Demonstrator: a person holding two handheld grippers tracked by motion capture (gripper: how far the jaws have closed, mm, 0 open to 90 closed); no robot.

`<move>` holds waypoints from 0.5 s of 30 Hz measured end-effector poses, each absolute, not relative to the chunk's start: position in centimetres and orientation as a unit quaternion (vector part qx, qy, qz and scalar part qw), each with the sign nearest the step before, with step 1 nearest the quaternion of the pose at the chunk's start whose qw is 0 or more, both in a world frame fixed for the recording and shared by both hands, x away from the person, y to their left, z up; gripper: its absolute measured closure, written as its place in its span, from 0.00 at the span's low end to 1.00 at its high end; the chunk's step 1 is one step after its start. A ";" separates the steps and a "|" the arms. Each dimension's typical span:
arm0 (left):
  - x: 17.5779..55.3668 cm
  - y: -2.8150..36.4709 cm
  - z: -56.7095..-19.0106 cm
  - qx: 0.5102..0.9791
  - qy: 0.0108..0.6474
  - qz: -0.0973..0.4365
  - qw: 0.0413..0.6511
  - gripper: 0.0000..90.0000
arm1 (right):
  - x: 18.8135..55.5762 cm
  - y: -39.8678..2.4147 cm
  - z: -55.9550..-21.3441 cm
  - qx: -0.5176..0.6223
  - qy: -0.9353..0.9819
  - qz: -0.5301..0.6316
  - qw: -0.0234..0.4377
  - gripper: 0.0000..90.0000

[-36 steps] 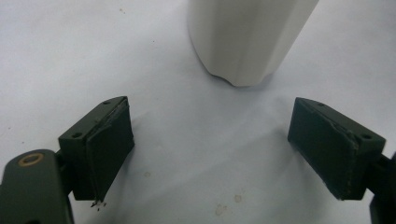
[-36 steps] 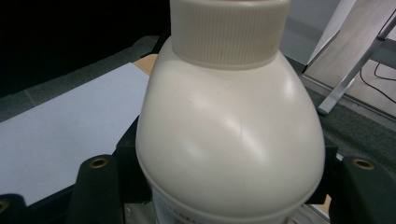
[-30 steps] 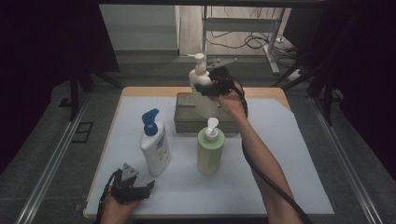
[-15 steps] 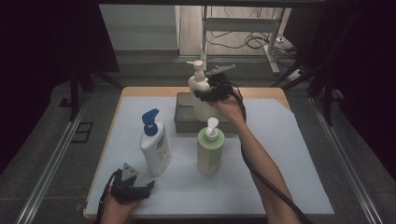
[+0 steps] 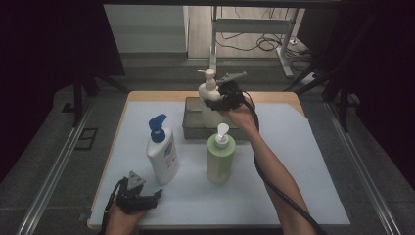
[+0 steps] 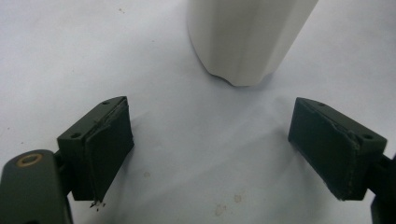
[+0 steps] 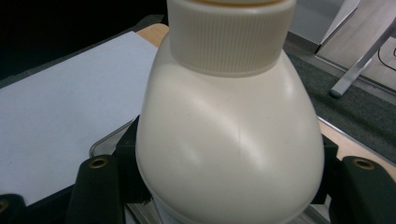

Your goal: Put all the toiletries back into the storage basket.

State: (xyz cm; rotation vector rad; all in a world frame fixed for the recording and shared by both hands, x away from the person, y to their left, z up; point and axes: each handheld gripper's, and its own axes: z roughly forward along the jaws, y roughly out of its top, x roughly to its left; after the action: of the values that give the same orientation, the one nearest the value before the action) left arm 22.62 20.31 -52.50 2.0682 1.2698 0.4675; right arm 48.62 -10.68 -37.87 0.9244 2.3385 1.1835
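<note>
Your bench (image 5: 303,161) carries a grey tray (image 5: 192,122) at the middle of its far edge; the step in hand looks like placing the cream pump bottle (image 5: 209,100) in that tray, so next lower it upright and release. Your right gripper (image 5: 220,100) is clamped on the bottle's shoulder. Your left gripper (image 5: 147,198) rests with jaws apart, holding nothing, at the near left corner.

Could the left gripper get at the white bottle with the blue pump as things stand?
Probably yes: the left gripper is open, with bare white table cover between it and the white bottle with the blue pump just ahead.
</note>
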 end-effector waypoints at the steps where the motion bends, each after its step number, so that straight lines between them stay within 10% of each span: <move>1: 22.6 20.3 -52.5 0.790 0.485 0.179 0.329 0.15 | 48.6 -10.7 -38.0 0.326 0.828 0.419 0.180 0.40; 15: 22.6 20.3 -52.5 0.791 0.485 0.179 0.328 0.15 | 47.9 -11.6 -39.5 0.327 0.831 0.415 0.172 0.40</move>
State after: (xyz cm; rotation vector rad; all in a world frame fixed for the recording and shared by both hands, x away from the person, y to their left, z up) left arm 22.62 20.31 -52.51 2.0696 1.2683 0.4691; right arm 47.90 -11.58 -39.50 0.9293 2.3593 1.1768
